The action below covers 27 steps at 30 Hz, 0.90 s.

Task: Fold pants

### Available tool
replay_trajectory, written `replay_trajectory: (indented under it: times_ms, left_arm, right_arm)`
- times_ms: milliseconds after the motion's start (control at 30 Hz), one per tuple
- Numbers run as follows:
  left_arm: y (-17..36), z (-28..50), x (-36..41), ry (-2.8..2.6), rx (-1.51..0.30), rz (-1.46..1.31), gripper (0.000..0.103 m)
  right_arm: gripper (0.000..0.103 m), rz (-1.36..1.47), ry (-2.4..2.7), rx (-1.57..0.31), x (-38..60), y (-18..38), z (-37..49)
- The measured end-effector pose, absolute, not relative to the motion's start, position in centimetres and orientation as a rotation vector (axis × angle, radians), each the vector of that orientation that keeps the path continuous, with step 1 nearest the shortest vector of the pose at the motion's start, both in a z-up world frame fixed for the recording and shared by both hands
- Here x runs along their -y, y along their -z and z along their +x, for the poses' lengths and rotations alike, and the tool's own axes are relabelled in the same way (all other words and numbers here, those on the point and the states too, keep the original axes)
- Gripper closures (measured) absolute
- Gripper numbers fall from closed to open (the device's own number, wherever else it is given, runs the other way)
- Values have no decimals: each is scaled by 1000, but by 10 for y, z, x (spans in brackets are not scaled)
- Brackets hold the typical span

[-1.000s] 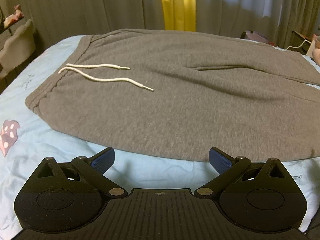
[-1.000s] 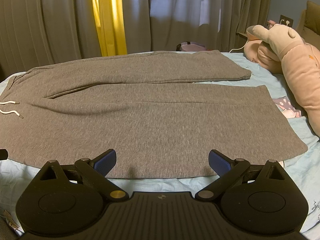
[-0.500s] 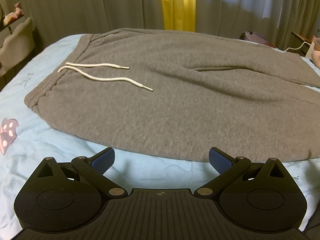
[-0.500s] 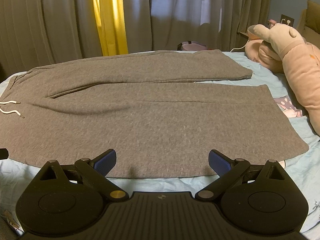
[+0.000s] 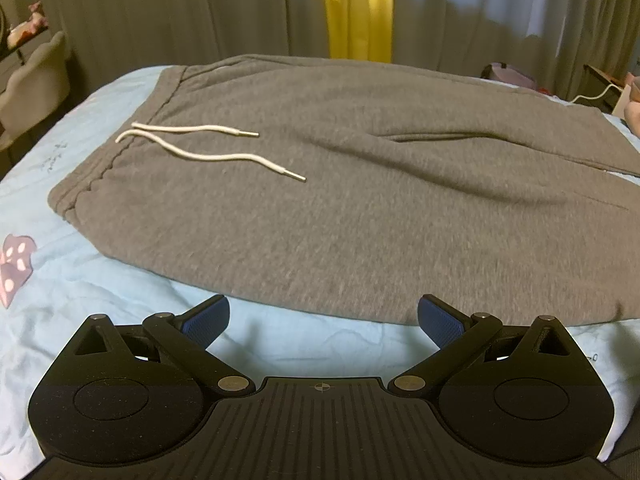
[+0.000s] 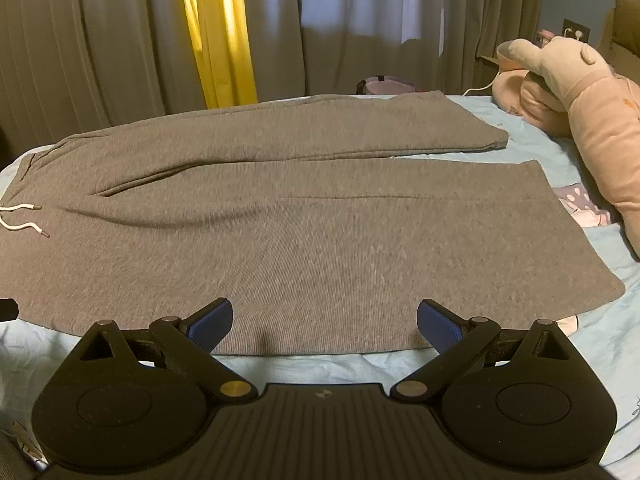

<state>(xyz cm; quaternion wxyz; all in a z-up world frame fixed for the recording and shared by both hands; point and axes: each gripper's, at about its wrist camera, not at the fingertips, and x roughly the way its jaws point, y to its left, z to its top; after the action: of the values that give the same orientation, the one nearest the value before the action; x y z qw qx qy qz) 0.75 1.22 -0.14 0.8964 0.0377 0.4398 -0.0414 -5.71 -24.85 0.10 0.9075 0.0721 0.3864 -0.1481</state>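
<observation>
Your left gripper (image 5: 323,316) and right gripper (image 6: 325,318) have crept toward the pants (image 6: 304,216) near hem; fingers wide, empty. Contact probably none yet, fold unstarted.

The room is dim, lit mostly by daylight glowing through the yellow curtain (image 5: 358,8) and pale panels beside it. Fisheye bending curves the edges, and the grey pants (image 6: 304,216) look slightly soft and grainy.
</observation>
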Motion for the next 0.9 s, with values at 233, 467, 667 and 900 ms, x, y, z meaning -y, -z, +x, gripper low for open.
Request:
replay_trajectory:
  times_ms: [233, 467, 667, 900]
  left_arm:
    - [3, 10, -12, 80, -928, 73, 0]
    - [4, 13, -12, 76, -939, 62, 0]
    - [5, 17, -12, 74, -955, 56, 0]
    - [15, 34, -8, 81, -996, 33, 0]
  right_arm:
    - [4, 161, 306, -811, 251, 2, -54]
    - [4, 165, 301, -819, 253, 4, -53]
    - [4, 188, 294, -845, 259, 8, -48]
    - [4, 255, 310, -887, 274, 16, -38]
